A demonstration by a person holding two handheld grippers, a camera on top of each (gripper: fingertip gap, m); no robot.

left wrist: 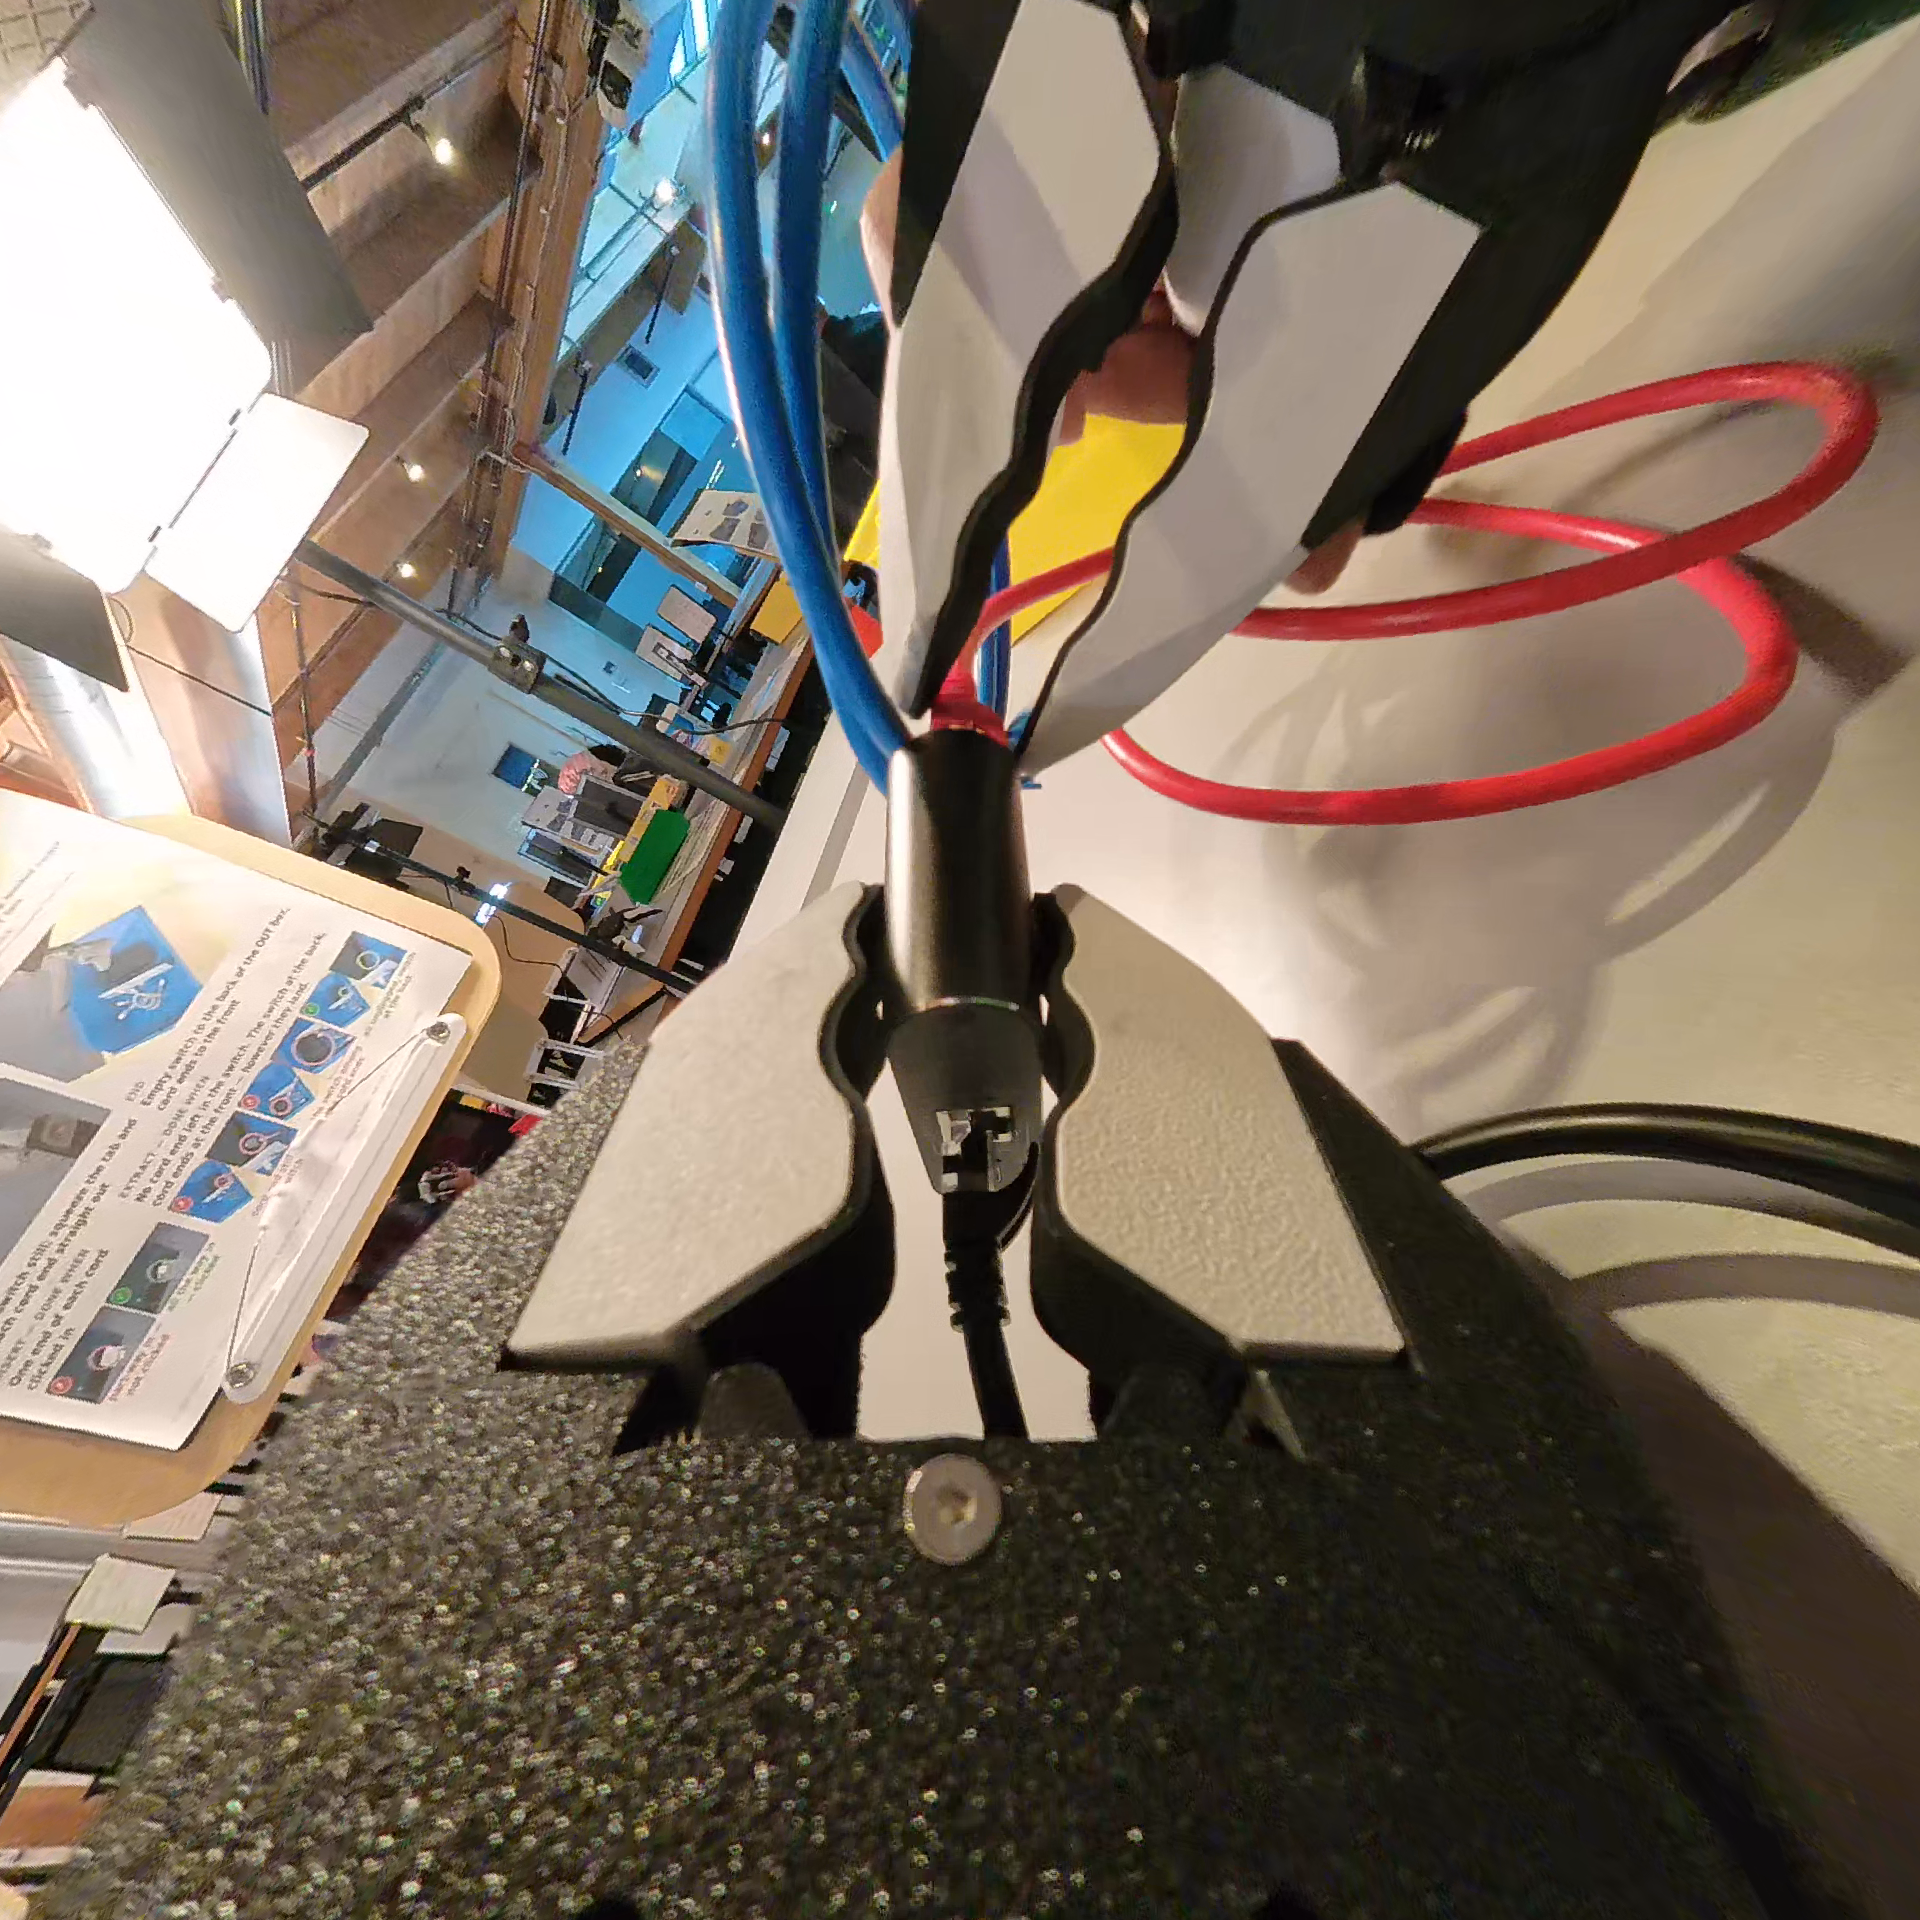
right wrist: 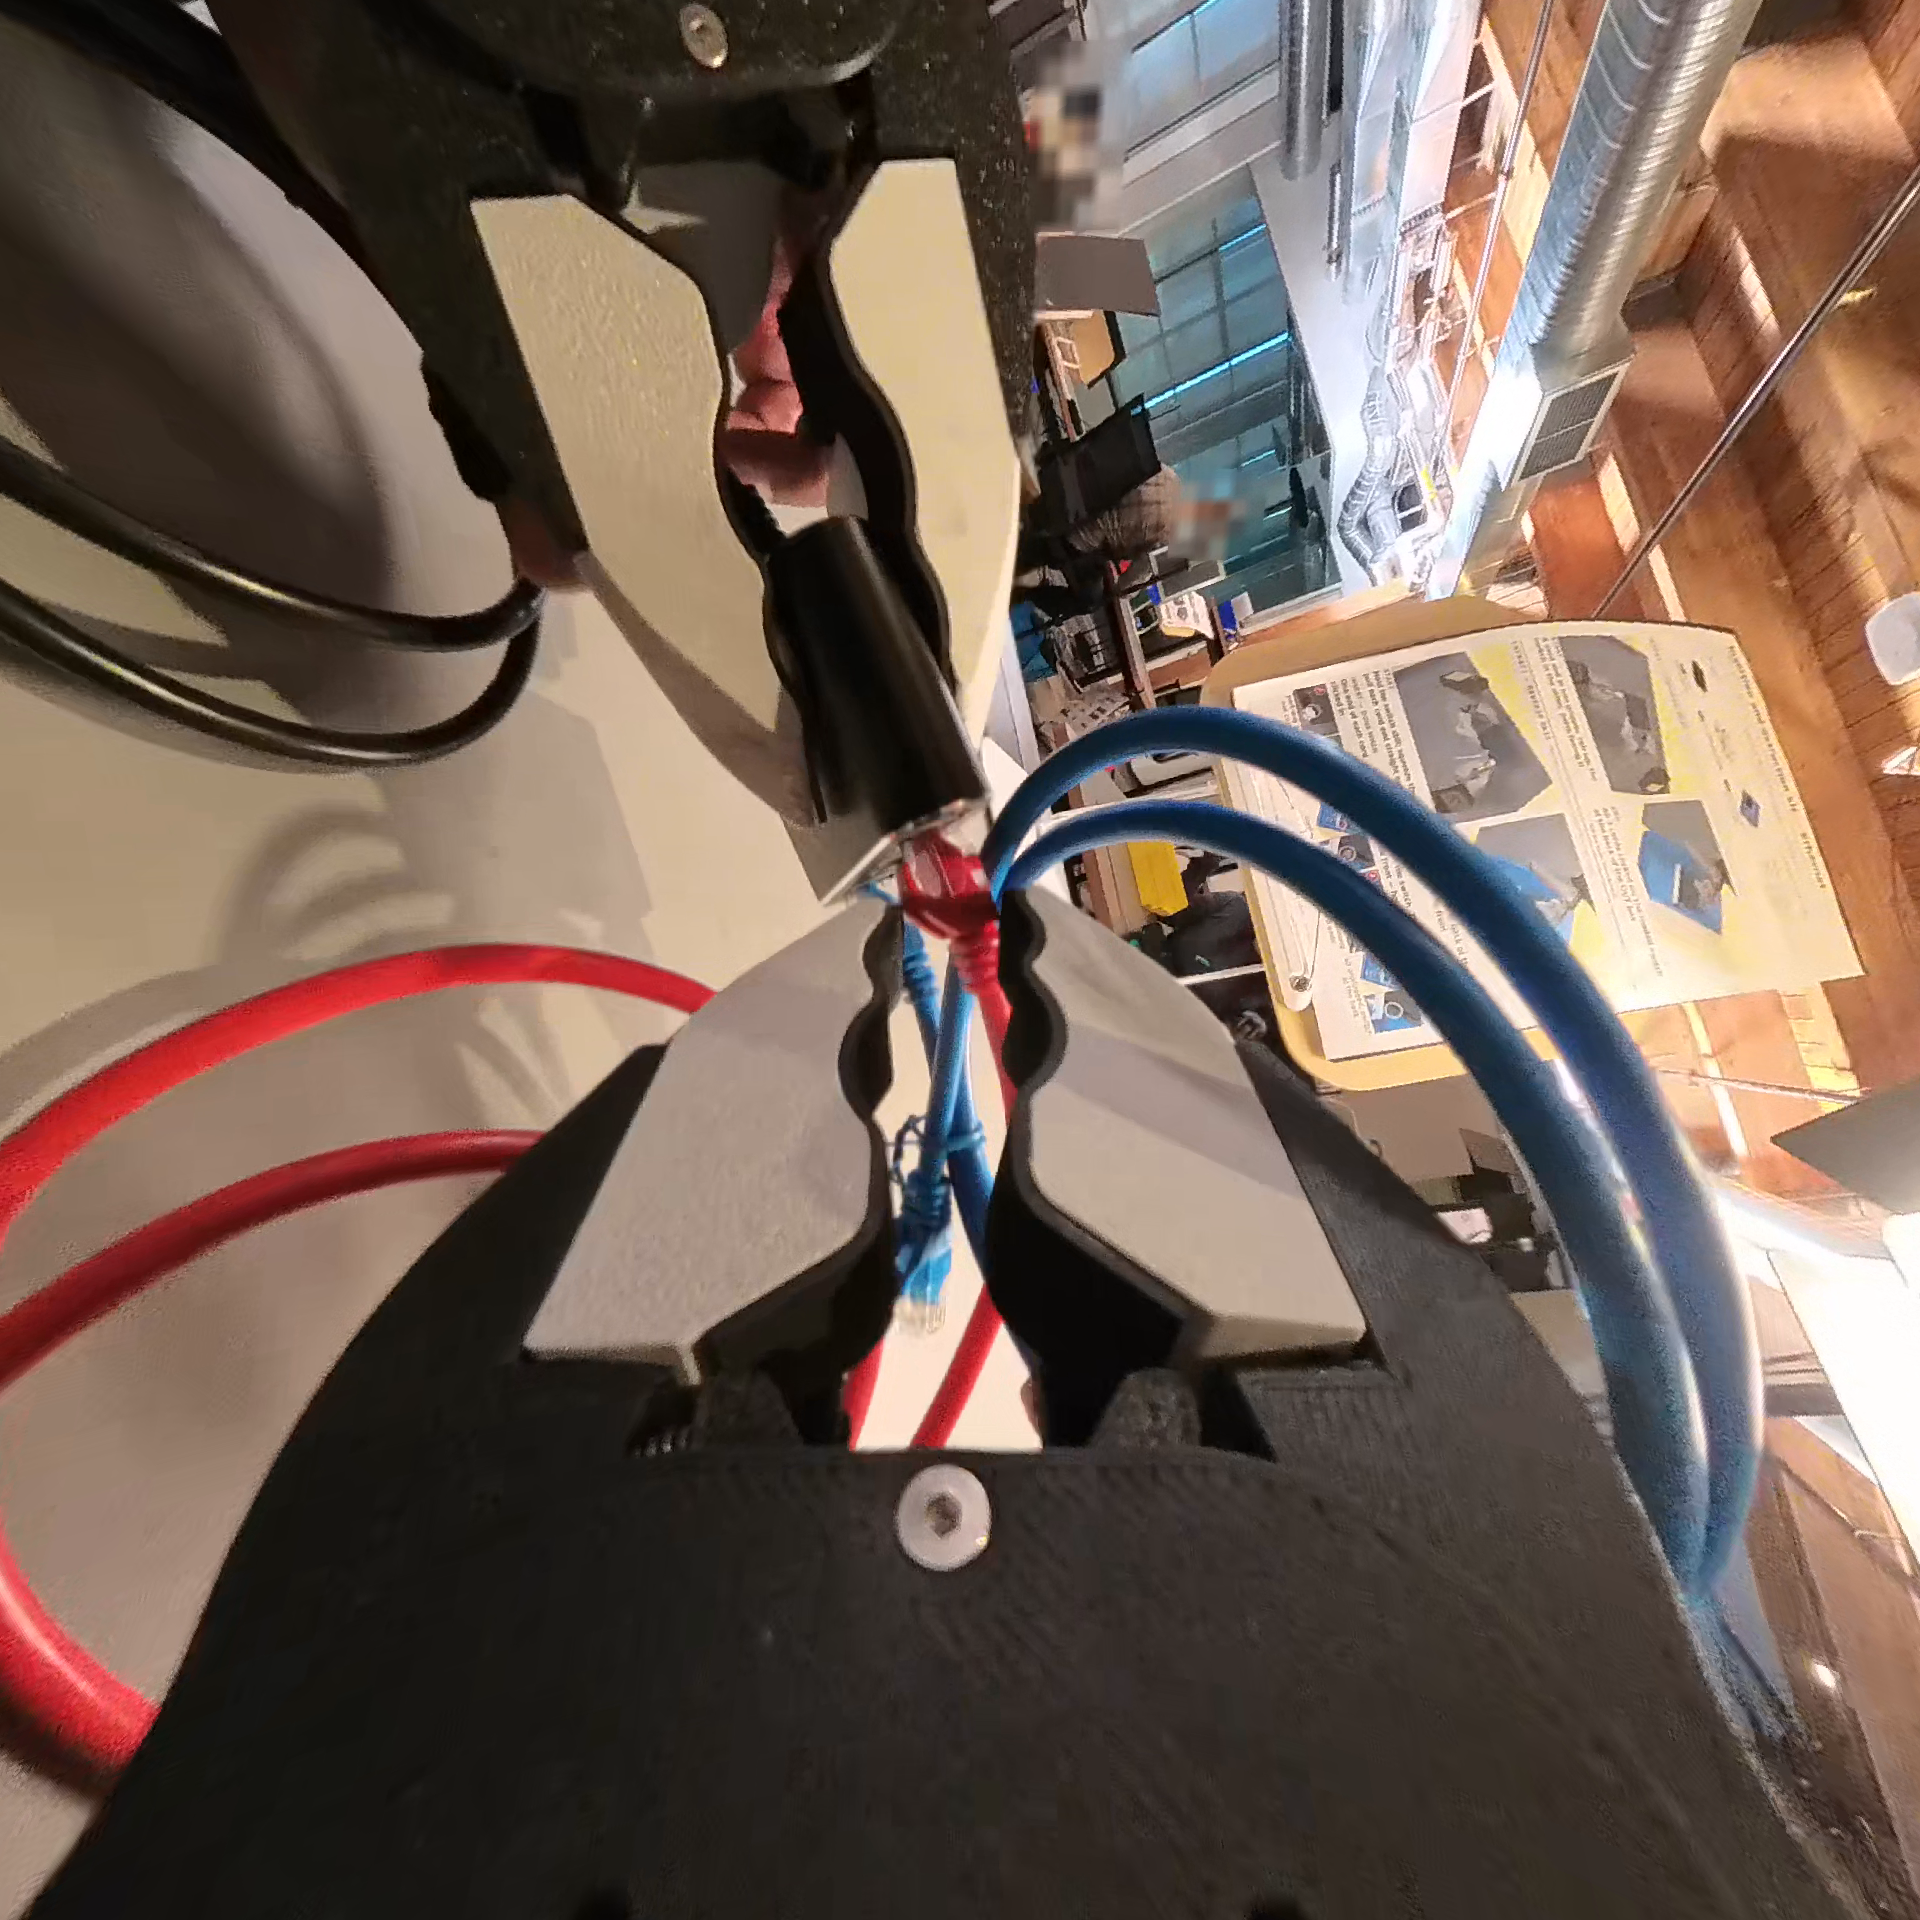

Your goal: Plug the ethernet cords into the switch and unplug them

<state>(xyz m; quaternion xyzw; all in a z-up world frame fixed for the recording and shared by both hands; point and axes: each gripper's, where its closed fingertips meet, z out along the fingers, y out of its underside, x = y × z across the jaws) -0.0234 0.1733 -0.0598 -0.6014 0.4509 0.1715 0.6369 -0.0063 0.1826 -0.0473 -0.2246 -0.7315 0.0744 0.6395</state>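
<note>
the switch (left wrist: 956, 935), a small black box, is up off the white table (left wrist: 1455, 987), clamped between the fingers of the left gripper (left wrist: 956, 997), which grip its narrow sides. a black cable (left wrist: 982, 1340) leaves its near end and runs back between those fingers. at its far end the red ethernet cord (right wrist: 940, 883) has its plug seated in a port, with blue cord (right wrist: 1299, 862) ends just beside it. the right gripper (right wrist: 951, 956) meets the switch from the other side, its tips straddling the red plug; they sit close on it, but i cannot tell whether they truly pinch it. a loose blue plug (right wrist: 925, 1262) dangles between the right fingers. the red cord loops over the table, the blue ones arch upward. beyond stands a wooden board with an instruction sheet (right wrist: 1538, 831).
</note>
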